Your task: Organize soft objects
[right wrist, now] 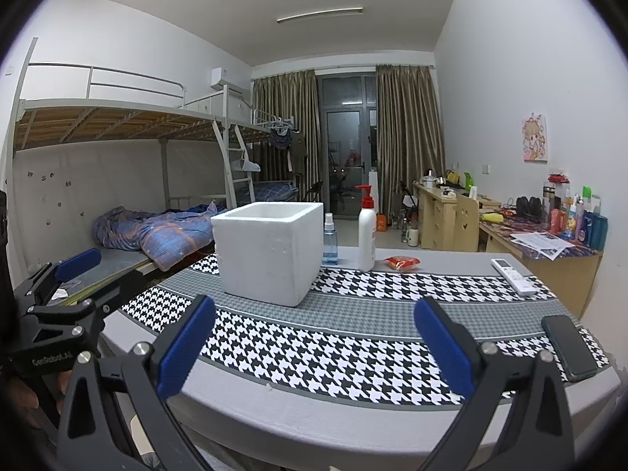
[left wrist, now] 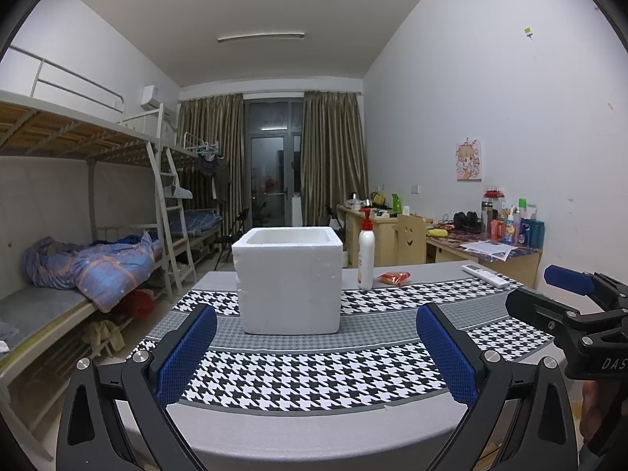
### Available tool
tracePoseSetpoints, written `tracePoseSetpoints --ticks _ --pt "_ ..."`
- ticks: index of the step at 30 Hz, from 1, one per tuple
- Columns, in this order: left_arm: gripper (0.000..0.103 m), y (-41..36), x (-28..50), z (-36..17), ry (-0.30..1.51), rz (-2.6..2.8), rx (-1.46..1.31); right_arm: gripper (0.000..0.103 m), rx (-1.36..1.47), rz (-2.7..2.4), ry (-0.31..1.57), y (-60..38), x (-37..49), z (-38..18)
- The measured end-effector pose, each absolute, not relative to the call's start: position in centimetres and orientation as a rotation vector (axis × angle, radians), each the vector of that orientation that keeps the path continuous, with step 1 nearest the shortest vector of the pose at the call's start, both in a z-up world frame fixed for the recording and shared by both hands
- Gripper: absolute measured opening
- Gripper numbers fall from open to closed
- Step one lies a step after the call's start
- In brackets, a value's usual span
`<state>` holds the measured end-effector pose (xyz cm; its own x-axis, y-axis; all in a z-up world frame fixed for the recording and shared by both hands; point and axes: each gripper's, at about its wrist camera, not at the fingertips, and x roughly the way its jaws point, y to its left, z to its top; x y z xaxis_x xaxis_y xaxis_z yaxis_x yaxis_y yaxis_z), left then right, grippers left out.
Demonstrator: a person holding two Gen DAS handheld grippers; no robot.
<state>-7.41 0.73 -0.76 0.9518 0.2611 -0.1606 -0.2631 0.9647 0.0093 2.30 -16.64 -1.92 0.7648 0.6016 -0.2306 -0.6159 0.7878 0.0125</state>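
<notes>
Well ahead of left gripper [left wrist: 316, 347], foam box [left wrist: 288, 280]; jaws apart

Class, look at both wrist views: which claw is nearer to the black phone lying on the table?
Right. The phone lies just beside the right claw, at its right finger. The left claw sits further left, and its own view does not show the phone.
</notes>
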Motion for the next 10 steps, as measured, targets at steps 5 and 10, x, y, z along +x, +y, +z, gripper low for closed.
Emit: tracePoseSetpoints --ticks 5,10 --pt "0.102 0.47 -7.39 -0.76 0.162 0.26 -0.004 0.102 -0.068 0.664 0.223 -16.7 2.29 -1.94" --pt "0.102 0.6 -7.53 -0.72 0.158 0.262 -0.009 0.102 -0.068 0.665 0.23 -16.65 2.39 -1.95"
